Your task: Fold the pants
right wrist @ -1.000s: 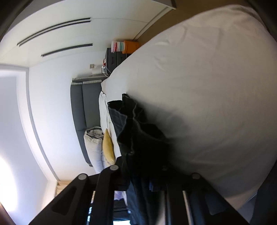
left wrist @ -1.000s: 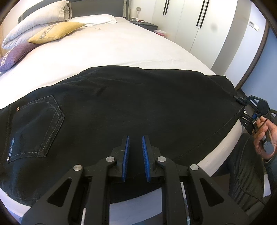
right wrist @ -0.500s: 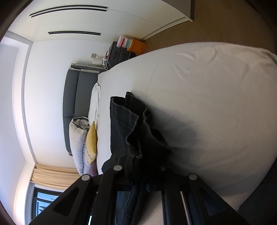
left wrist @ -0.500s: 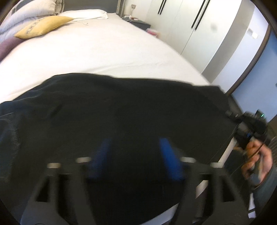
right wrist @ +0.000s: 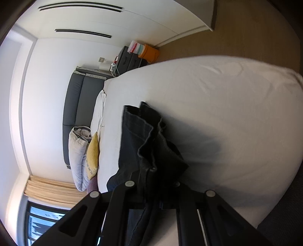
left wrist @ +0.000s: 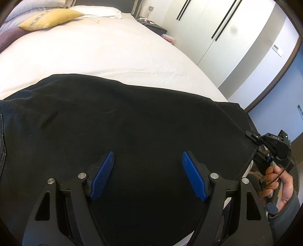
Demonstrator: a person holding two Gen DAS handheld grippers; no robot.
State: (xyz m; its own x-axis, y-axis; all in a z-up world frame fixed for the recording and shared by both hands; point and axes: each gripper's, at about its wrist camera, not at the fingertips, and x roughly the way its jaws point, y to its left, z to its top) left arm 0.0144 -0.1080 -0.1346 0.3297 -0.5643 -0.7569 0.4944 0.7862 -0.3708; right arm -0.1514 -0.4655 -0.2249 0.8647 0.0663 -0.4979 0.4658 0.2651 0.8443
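**Black pants spread on the bed, one end gripped**

Pants [left wrist: 132, 123] of black denim lie flat across the near edge of a white bed [left wrist: 94, 53], filling the lower part of the left wrist view. The cloth is smooth with faint creases, and pale stitching shows at its far left edge. The left gripper [left wrist: 148, 174] hovers over the middle of the fabric with its blue ribbed pads [left wrist: 103, 174] standing wide apart and nothing between them. At the right end of the pants, the right gripper [left wrist: 251, 135] is clamped on the hem, held by a person's hand [left wrist: 274, 185] in a grey sleeve. In the right wrist view the gripped leg ends [right wrist: 144, 143] bunch up in folds with the hem stitching showing, raised off the sheet and casting a shadow on it.

Beyond the pants the sheet runs bare to the head of the bed, where a yellow cushion [left wrist: 49, 18] and white pillows [left wrist: 98, 12] rest against a dark headboard [right wrist: 75, 106]. A dark nightstand [left wrist: 155, 28] stands beside it, then white wardrobe doors [left wrist: 217, 32] with long black handles. An orange container [right wrist: 149, 54] sits on the brown floor.
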